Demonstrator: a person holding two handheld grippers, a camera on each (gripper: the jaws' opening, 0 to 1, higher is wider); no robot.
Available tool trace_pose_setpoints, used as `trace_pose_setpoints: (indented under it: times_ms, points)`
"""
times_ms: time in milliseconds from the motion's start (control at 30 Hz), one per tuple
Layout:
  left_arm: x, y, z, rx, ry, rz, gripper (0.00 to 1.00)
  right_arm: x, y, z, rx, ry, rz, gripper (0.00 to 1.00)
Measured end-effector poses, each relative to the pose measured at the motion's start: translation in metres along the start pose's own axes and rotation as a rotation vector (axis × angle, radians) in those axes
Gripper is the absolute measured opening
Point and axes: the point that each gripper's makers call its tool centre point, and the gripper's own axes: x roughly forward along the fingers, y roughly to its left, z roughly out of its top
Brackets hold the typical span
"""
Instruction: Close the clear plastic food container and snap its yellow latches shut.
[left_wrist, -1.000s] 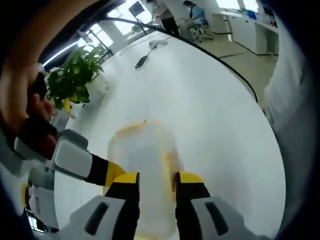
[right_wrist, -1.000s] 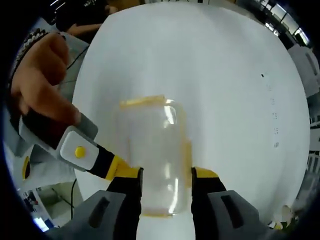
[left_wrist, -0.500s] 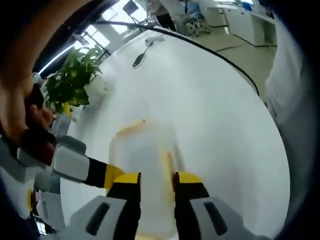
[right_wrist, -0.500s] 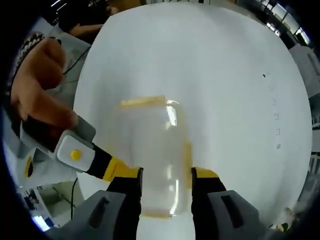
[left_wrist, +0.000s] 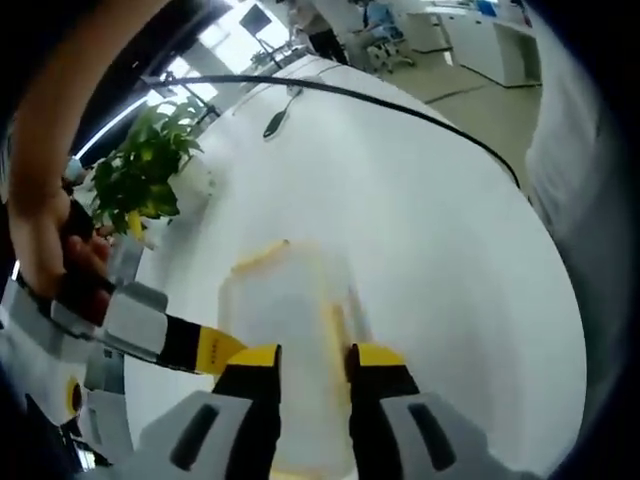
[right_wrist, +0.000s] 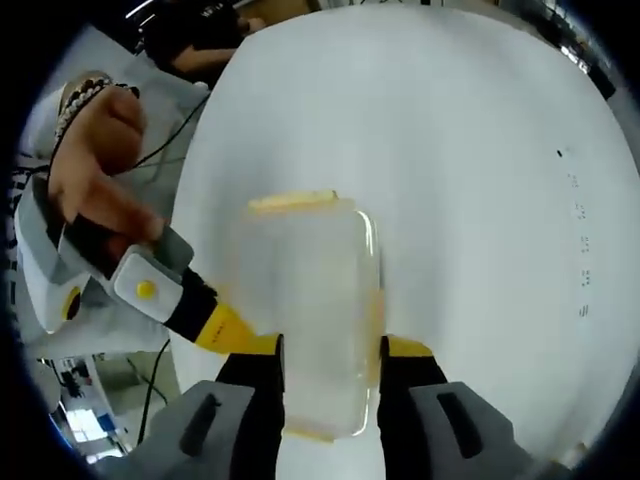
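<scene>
Now both grippers (2) flank the clear container (right_wrist: 305, 320) on the table (right_wrist: 470, 200)

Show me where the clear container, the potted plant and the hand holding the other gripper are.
clear container (right_wrist: 305, 310), right gripper view, middle of its clear lid.
potted plant (left_wrist: 140, 165), left gripper view, its green leaves.
hand (right_wrist: 95, 170), right gripper view, back of the hand gripping the other gripper's handle.

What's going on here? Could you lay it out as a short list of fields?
Surface: white table
Main item: clear plastic container with yellow latches
Left gripper: fingers either side of the container's end
Right gripper: fingers straddle the opposite end
Grip: contact unclear
Nearby: potted plant, a person's hand
</scene>
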Motion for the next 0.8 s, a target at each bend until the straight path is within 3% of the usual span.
trace_pose_setpoints:
  times_ms: [400,533,800]
  points:
    - [-0.0018,-0.0006,-0.0013,-0.009,-0.009,0.021,0.21,-0.0017,0.0026,-0.0009,0.006,-0.044,-0.034,0.34]
    - [-0.0032,0.0018,-0.0001,-0.12,-0.03,0.012,0.2,-0.0023,0.0017,-0.0002,0.004,-0.037,-0.062,0.35]
    - [-0.0032,0.0029,0.0007,-0.139,-0.032,0.022,0.21,-0.005,0.0016,-0.0009,0.027,-0.021,-0.137,0.36]
